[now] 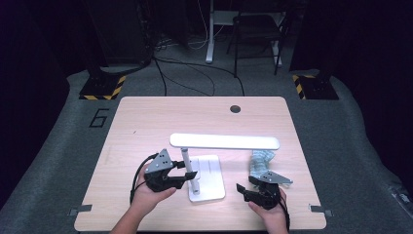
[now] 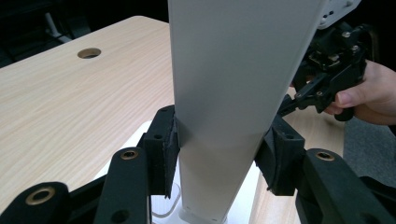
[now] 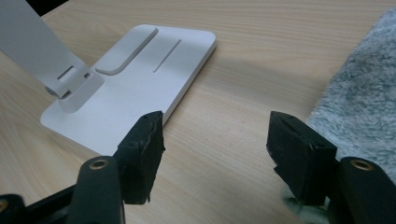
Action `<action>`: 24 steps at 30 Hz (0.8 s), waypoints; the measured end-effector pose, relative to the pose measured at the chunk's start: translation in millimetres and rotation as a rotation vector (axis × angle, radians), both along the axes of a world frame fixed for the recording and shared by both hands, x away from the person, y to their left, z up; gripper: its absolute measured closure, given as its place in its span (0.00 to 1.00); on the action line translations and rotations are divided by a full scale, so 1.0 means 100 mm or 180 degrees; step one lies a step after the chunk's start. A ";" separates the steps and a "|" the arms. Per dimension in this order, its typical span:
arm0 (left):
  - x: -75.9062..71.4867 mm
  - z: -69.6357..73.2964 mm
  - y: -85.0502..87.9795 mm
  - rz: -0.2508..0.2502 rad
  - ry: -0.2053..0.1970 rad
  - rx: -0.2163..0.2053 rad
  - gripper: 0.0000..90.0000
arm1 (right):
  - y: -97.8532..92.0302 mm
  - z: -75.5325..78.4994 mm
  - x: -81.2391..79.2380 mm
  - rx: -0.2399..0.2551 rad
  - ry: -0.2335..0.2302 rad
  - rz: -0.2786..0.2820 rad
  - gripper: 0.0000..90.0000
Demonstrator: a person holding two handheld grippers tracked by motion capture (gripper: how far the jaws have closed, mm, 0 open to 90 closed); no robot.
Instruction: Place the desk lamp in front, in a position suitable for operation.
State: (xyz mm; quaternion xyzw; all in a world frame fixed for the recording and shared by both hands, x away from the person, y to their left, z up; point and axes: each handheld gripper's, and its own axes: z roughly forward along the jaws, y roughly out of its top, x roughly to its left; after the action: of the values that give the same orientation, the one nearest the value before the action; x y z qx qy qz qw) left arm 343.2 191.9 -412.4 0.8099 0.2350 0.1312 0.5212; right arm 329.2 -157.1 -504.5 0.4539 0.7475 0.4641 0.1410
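- A painted "6" [image 1: 99, 118] marks the grey floor mat left of the table [image 1: 146, 122].
- Left gripper [image 2: 219, 154] clamps the white desk lamp's upright arm [image 2: 224, 93]; the lamp stands mid-table.
- Right gripper [image 3: 215, 149] gapes wide, holding nothing, between the lamp's base [image 3: 140, 79] and a fluffy grey cloth [image 3: 359, 107].

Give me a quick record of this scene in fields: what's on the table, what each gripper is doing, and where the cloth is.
surface: wooden table
main item: white desk lamp, head level above its flat base
left gripper: jaws either side of the lamp's upright, pads against it
right gripper: jaws apart, nothing between them, just right of the base
cloth: grey and fluffy, on the table beyond the right gripper, under the lamp head's right end
table hole: near the far edge
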 end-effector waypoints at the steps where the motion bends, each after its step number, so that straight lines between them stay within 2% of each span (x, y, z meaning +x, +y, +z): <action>1: -0.01 0.00 0.00 0.0002 0.0010 0.0013 0.59 | 0.01 0.01 0.00 0.0027 -0.0020 0.0043 0.41; 3: -0.03 0.00 0.00 0.0058 -0.0020 -0.0009 0.60 | 0.01 0.02 -0.01 -0.0002 -0.0058 0.0052 0.41; 4: -0.04 0.00 0.01 0.0071 0.0004 0.0004 0.60 | 0.01 0.03 -0.01 -0.0019 -0.0066 0.0067 0.40; 6: -0.06 0.00 0.03 0.0119 -0.0026 -0.0007 0.60 | 0.02 0.03 0.00 0.0008 -0.0063 0.0116 0.39; 8: -0.08 0.00 0.05 0.0141 -0.0050 0.0020 0.60 | 0.04 0.03 0.00 -0.0028 -0.0076 0.0132 0.35; 11: -0.09 0.00 0.07 0.0192 -0.0046 0.0009 0.60 | 0.06 0.03 0.00 -0.0059 -0.0040 0.0145 0.34; 12: -0.10 0.01 0.09 0.0178 -0.0008 0.0017 0.60 | 0.06 0.03 0.00 -0.0076 -0.0027 0.0161 0.34; 14: -0.11 0.00 0.10 0.0218 -0.0049 0.0008 0.60 | 0.06 0.04 0.00 -0.0087 -0.0058 0.0157 0.37; 17: -0.12 0.00 0.12 0.0231 -0.0044 -0.0012 0.60 | 0.06 0.07 -0.01 -0.0132 -0.0120 0.0164 0.41; 24: -0.14 0.00 0.15 0.0238 -0.0041 -0.0017 0.60 | 0.08 0.16 -0.02 -0.0367 -0.0191 0.0211 0.54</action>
State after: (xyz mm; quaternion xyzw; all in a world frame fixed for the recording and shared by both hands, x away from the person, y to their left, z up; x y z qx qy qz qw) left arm 329.5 206.7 -412.7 0.7983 0.2622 0.1553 0.5196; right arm 327.2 -149.4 -488.1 0.4059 0.7830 0.4381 0.1738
